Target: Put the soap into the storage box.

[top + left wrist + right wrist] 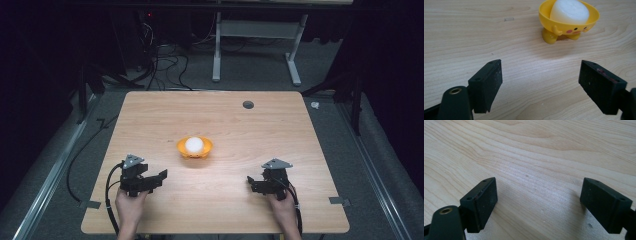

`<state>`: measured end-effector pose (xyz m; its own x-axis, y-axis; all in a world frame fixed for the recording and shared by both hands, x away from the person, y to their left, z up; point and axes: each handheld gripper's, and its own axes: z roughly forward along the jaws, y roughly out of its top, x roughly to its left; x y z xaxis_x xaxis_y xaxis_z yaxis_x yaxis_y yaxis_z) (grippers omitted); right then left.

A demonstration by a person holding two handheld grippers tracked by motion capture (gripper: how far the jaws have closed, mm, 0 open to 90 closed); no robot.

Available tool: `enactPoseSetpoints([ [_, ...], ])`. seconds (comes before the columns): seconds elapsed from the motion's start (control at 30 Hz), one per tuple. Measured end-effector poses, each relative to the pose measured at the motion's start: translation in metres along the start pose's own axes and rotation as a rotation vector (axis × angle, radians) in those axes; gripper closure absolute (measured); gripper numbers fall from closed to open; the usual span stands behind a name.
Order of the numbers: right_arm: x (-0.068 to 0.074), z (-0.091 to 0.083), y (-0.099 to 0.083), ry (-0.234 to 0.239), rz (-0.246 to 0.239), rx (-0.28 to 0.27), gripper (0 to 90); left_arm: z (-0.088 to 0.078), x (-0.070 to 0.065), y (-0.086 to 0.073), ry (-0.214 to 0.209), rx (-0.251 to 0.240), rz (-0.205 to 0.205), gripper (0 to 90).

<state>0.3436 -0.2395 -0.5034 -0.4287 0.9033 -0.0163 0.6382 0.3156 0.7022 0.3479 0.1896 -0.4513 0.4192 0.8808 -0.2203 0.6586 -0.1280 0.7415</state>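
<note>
Wooden table on dark carpet: a yellow cup holding a white ball stands at centre. Left gripper and right gripper, jaws wide and empty, rest near the front edge; handling apparently not begun.

Left gripper and right gripper: black blocky bodies, each topped by a grey three-cornered plate, black cable trailing back. Jaws are black rectangular pads with small screw holes; brass eyelet at lower left. Bare hands.
</note>
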Motion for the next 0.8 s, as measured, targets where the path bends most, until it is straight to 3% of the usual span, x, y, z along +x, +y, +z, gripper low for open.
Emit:
enactPoseSetpoints([
  [0.8,0.000,0.000,0.000,-0.001,0.000,0.000,15.1,0.020,0.001,-0.014,0.032,0.051,-0.011,19.8],
])
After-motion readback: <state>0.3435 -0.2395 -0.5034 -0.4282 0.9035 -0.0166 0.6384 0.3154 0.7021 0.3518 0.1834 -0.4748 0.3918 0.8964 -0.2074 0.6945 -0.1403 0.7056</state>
